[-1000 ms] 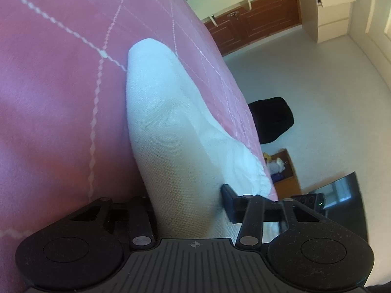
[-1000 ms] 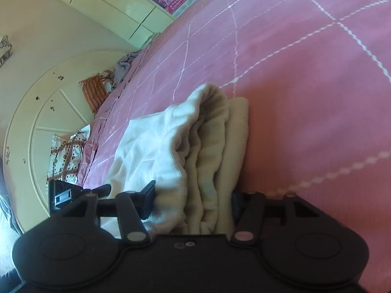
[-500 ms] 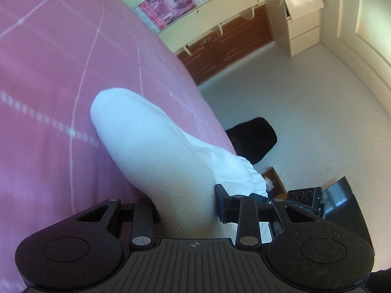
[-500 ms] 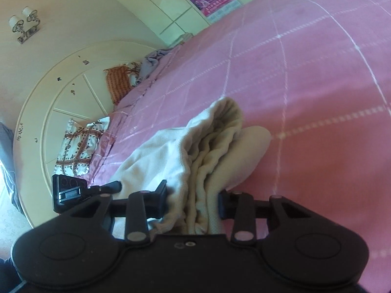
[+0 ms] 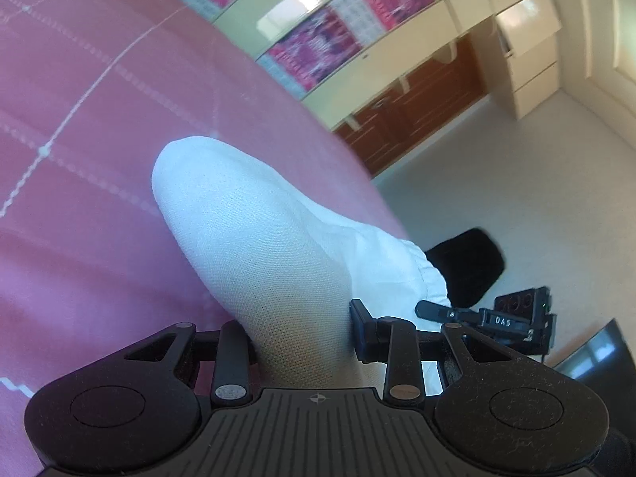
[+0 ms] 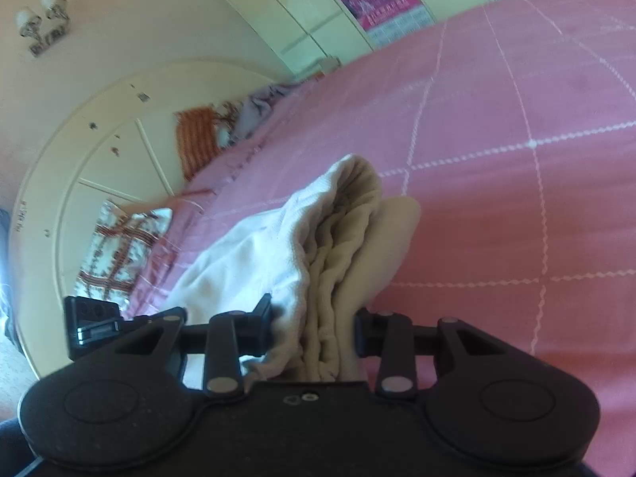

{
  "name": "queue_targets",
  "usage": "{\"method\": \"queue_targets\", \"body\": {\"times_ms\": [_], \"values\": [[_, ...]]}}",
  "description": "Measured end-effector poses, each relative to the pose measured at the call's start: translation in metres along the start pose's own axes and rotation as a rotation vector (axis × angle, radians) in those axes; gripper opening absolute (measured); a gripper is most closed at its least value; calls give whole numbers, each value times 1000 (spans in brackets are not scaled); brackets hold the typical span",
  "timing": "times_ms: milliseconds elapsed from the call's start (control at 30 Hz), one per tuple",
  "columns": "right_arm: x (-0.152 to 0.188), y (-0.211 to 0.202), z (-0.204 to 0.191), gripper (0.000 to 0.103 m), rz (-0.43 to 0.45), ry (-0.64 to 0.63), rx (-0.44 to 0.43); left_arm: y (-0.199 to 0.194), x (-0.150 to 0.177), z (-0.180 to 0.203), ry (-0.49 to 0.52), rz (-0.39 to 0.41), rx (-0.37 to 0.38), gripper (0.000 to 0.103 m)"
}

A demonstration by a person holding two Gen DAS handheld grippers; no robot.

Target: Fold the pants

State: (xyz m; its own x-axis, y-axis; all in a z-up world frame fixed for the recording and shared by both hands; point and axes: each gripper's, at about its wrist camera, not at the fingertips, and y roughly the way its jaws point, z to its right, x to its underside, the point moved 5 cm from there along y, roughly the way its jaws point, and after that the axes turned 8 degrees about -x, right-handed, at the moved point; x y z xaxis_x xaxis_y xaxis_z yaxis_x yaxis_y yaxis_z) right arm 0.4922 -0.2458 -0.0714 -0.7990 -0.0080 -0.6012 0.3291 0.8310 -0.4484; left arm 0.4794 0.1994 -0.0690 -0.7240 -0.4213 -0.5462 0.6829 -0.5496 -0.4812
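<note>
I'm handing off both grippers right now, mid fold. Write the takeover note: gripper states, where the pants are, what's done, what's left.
Left gripper: shut on a smooth bunch of the white pants; its jaws have just been closing on the cloth.
Right gripper: shut on a thick gathered bunch of the same pants, jaws also just closed further.
Pants: held at two points above the pink bedspread, the rest trailing on the bed between the grippers.
Done: both grips are made.
Left: probably carry the held edge over, lay it flat, release, smooth. How many folds are already in cannot be told.
</note>
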Motion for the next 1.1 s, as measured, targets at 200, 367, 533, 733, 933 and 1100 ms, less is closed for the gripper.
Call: {"method": "queue_targets", "body": {"times_ms": [200, 367, 533, 733, 933, 1100], "values": [[40, 24, 52, 59, -53, 90, 99, 18, 21, -24, -56, -55, -35, 45], [49, 5, 47, 61, -38, 79, 121, -4, 30, -12, -23, -46, -93, 49], [36, -23, 9, 47, 17, -56, 183, -48, 37, 7, 28, 21, -127, 49], [45, -28, -35, 42, 46, -243, 243, -72, 20, 17, 38, 145, -172, 49], [32, -3, -41, 29, 90, -285, 282, -27, -15, 20, 46, 128, -159, 49], [27, 38, -10, 22, 46, -213, 343, 9, 3, -3, 12, 86, -188, 49]]}}
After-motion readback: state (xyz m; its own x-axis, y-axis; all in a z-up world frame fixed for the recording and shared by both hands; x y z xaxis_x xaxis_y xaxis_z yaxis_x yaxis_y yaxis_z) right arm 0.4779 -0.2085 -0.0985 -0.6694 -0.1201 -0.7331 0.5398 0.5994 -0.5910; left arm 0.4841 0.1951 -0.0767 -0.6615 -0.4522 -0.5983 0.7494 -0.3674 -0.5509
